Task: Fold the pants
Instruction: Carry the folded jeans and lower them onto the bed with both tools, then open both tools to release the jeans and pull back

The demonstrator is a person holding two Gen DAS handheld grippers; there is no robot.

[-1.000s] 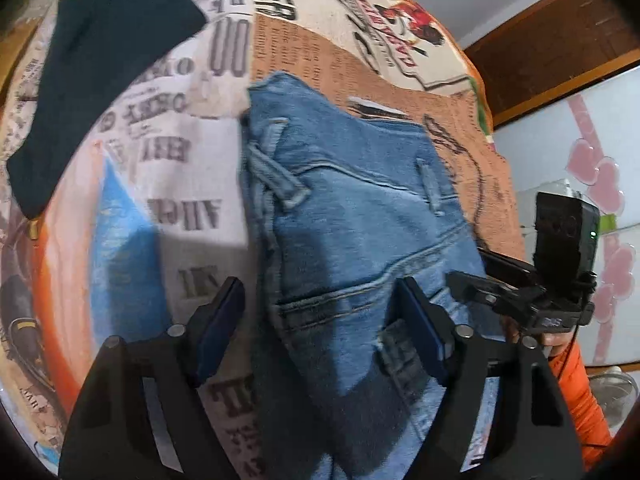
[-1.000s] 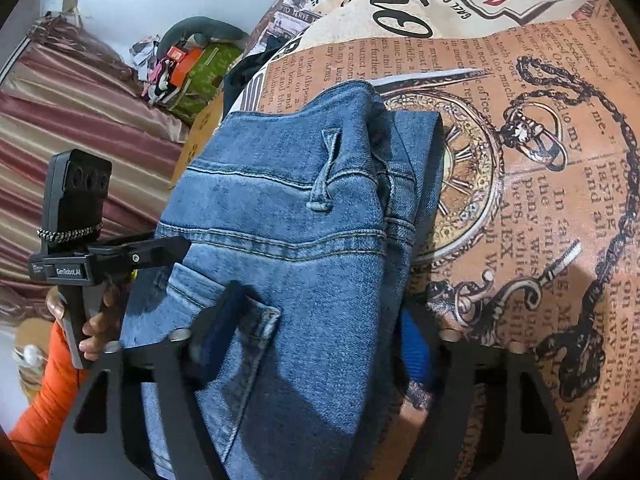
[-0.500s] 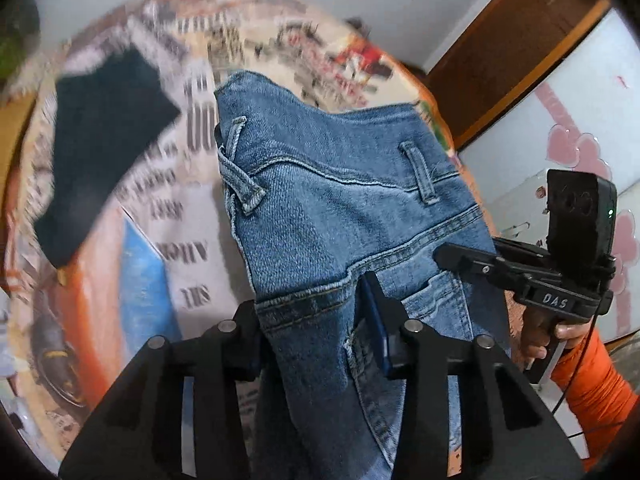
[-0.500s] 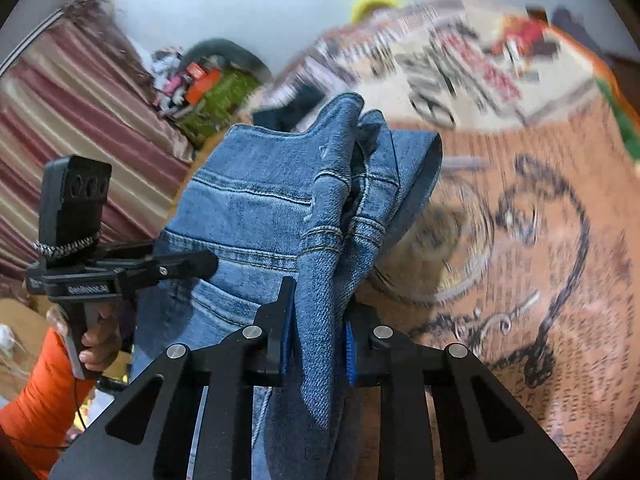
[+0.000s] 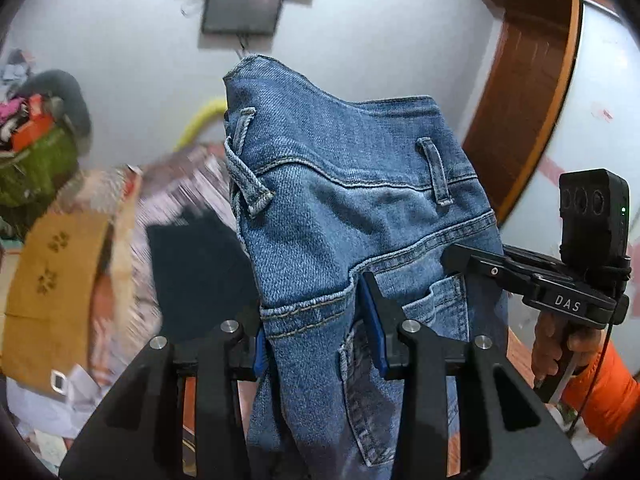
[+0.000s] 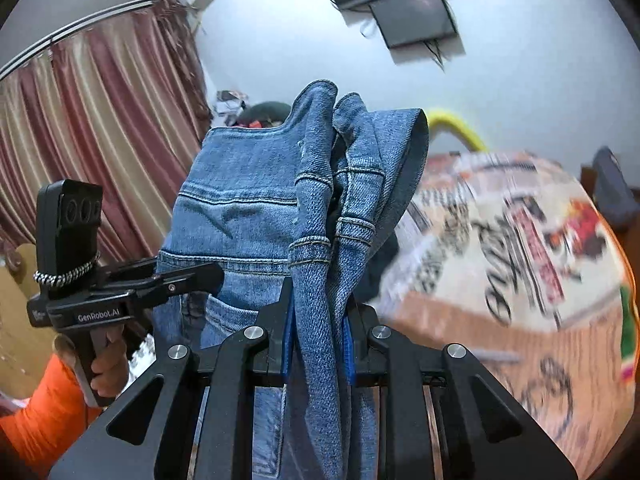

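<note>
Blue denim jeans (image 5: pixel 344 216) hang in the air by the waist end, back pocket and belt loops facing the left wrist camera. My left gripper (image 5: pixel 316 340) is shut on the waist seam area, blue pads pressing the cloth from both sides. My right gripper (image 6: pixel 318 344) is shut on a bunched fold of the jeans (image 6: pixel 248 208) at the other side. Each gripper shows in the other's view: the right gripper (image 5: pixel 456 258) bites the jeans' right edge, and the left gripper (image 6: pixel 212 276) bites the left edge. The legs drop out of sight below.
Below lies a bed with a newspaper-print bedspread (image 6: pixel 500 260) and a dark garment (image 5: pixel 196 272) on it. A striped curtain (image 6: pixel 100 120), a wall-mounted screen (image 5: pixel 240 8), a wooden door frame (image 5: pixel 520 100) and a cluttered pile with a green bag (image 5: pixel 36 160) surround it. Orange sleeves (image 5: pixel 600 392) hold the handles.
Both grippers closed on the jeans' waist end, then lifted it off the bed. The views tilted up from the bedspread to the wall.
</note>
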